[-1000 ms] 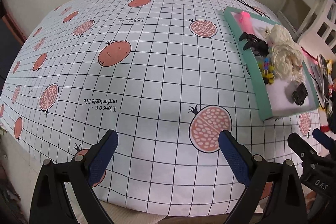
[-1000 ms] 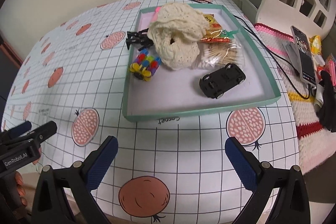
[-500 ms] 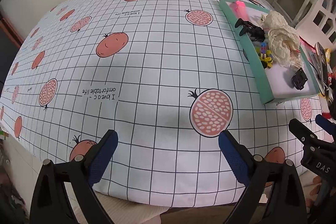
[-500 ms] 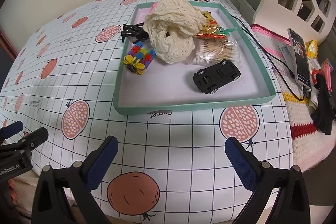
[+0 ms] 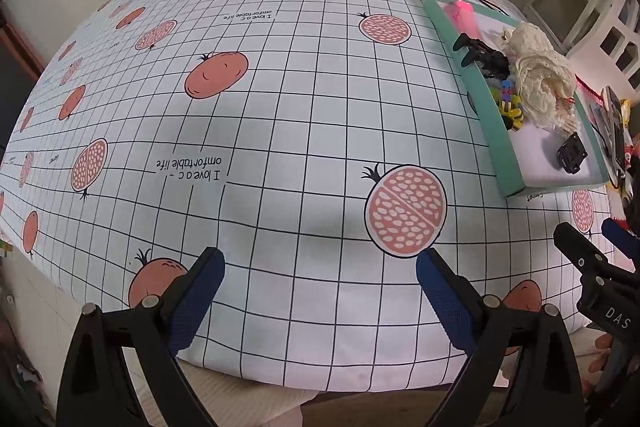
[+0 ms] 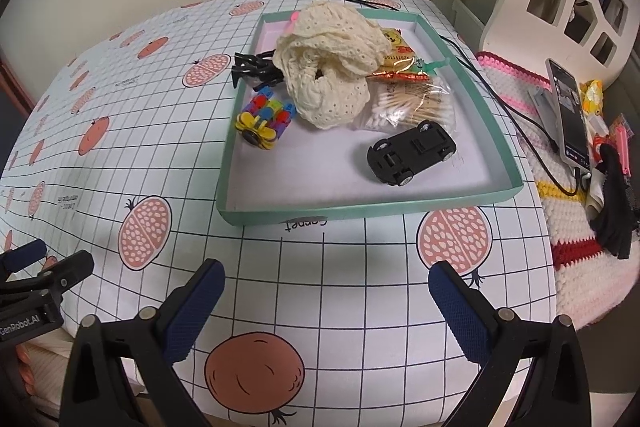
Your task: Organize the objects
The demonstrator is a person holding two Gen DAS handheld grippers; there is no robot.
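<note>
Hovering near the table's front edge, the left gripper (image 5: 318,283) and right gripper (image 6: 326,289) both gape wide with nothing between their pads, seemingly poised to choose a target. The teal tray (image 6: 360,213) sits at the right gripper's twelve o'clock, holding a black toy car (image 6: 412,151), cream knitted cloth (image 6: 328,79), colourful block toy (image 6: 264,123) and cotton swabs (image 6: 416,103), likely gathered for sorting.
</note>
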